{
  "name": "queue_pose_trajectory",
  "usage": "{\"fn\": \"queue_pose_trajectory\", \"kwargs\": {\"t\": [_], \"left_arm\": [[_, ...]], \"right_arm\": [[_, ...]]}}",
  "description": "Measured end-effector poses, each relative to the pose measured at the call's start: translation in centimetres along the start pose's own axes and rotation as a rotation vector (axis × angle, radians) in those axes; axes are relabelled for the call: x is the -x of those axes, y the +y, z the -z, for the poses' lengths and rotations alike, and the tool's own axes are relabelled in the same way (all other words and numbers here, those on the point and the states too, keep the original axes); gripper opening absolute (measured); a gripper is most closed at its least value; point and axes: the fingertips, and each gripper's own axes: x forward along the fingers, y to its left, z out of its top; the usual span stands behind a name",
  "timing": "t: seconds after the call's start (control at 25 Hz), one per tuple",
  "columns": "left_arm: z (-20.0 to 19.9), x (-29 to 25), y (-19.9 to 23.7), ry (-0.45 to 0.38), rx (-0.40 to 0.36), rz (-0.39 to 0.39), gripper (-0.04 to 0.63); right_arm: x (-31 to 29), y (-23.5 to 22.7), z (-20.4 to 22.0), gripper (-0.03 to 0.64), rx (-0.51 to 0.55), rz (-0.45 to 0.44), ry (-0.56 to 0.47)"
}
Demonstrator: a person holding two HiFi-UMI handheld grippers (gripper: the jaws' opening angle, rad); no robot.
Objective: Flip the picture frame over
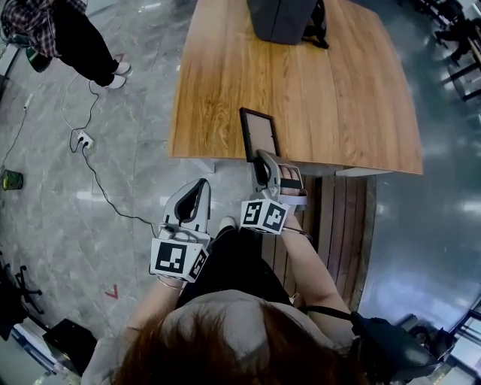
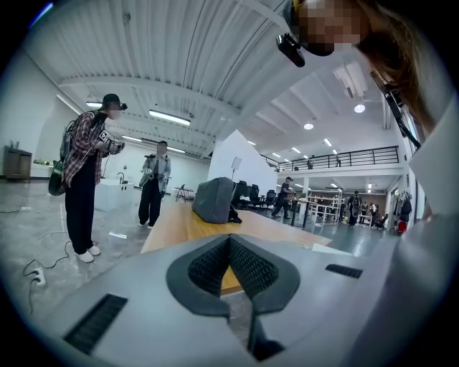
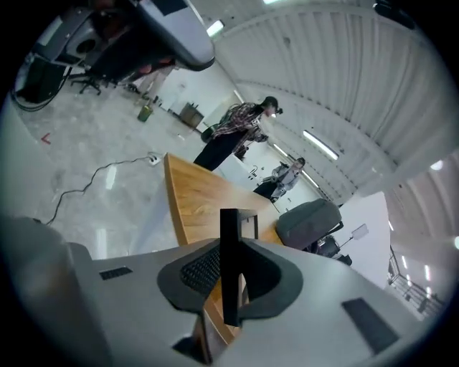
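Picture frame (image 1: pixel 259 135): black, stood on edge above near edge of wooden desk (image 1: pixel 331 90); contact with desk unclear. Right tool (image 1: pixel 264 162): clamped on frame's near side bar. Left tool (image 1: pixel 200 188): pads together, nothing between, off desk to left, above floor. Grey backpack (image 1: pixel 282 19): far end of desk.

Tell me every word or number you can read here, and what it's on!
There are no readable words or numbers anywhere.
The marker cubes carry only black-and-white square patterns, no letters.
The picture frame shows no print.
The red floor mark is an angle shape, not a letter.
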Motion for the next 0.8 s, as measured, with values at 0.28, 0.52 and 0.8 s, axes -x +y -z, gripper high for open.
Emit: {"fn": "queue_pose_trajectory", "kwargs": {"t": [0.28, 0.52, 0.8], "left_arm": [[0.5, 0.3, 0.5, 0.008, 0.015, -0.006, 0.006], [1.1, 0.3, 0.9, 0.015, 0.033, -0.005, 0.006], [1.4, -0.1, 0.9, 0.008, 0.065, 0.001, 0.006]], "right_arm": [[-2.1, 2.4, 1.4, 0.080, 0.213, -0.017, 0.110], [-3.1, 4.6, 1.1, 0.083, 0.325, -0.119, 0.181], [-3.2, 4.9, 1.0, 0.087, 0.349, -0.152, 0.214]]}}
